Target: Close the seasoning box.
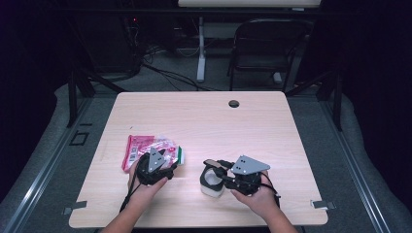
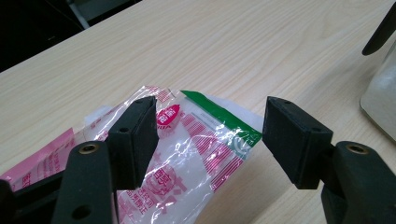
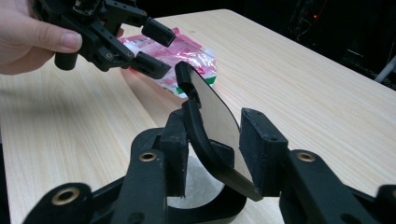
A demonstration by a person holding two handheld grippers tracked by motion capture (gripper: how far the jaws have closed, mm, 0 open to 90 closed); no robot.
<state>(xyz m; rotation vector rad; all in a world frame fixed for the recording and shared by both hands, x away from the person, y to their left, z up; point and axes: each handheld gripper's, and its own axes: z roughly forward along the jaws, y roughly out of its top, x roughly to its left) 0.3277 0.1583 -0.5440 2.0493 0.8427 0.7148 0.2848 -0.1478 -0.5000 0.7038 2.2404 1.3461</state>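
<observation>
Black padded right tool (image 3: 212,151) loosely straddles jar's hinged lid (image 3: 212,126); left tool (image 2: 210,140) wide over crinkly pouch (image 2: 196,154).

a pale wooden surface (image 1: 204,121) carries a pink-and-white plastic packet (image 1: 138,148) with a green edge, lying toward the near left. the left hand-held gripper (image 1: 163,162) sits over the packet's near right corner. to the packet's right stands a white container (image 1: 212,182) with a raised black lid, the right hand-held gripper (image 1: 224,175) at its right side.
</observation>
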